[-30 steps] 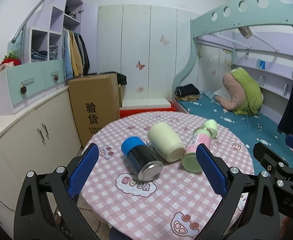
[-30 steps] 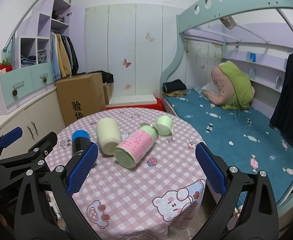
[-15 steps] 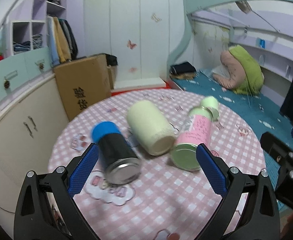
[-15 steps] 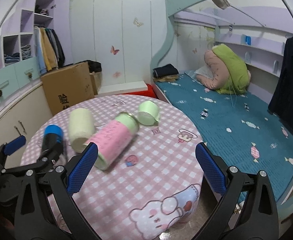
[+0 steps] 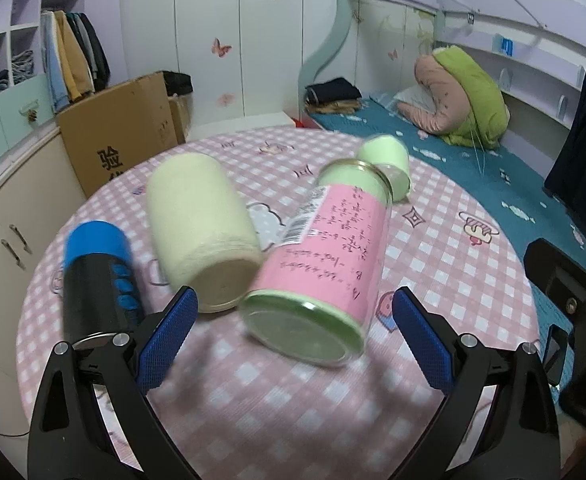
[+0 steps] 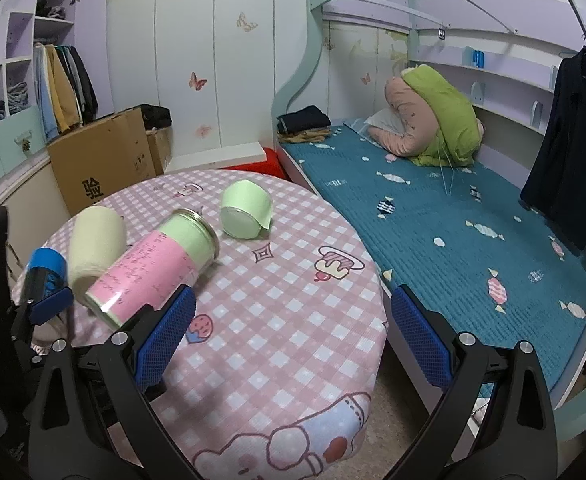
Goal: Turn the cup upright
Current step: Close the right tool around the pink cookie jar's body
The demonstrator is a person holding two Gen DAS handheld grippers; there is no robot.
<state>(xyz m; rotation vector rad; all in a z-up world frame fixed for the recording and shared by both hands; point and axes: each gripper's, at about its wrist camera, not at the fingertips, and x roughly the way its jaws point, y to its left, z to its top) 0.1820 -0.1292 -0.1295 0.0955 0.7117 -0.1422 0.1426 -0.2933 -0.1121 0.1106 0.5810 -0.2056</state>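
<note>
Three cups lie on their sides on the round table with a pink checked cloth (image 5: 433, 240). A pink and green cup (image 5: 325, 256) lies with its base toward me, and its green lid (image 5: 387, 162) lies behind it. A cream cup (image 5: 201, 224) and a black cup with a blue cap (image 5: 97, 276) lie to its left. My left gripper (image 5: 293, 340) is open, just in front of the pink cup's base. My right gripper (image 6: 293, 336) is open over the table's right edge; the pink cup (image 6: 153, 272) is to its left.
A cardboard box (image 5: 121, 128) stands behind the table by low cabinets (image 5: 5, 216). A bunk bed with a teal mattress (image 6: 473, 240) runs along the right. The left gripper's body (image 6: 33, 320) shows at the left of the right wrist view.
My left gripper has moved forward and right, from in front of the black cup to close in front of the pink cup. My right gripper has shifted right, toward the table's edge.
</note>
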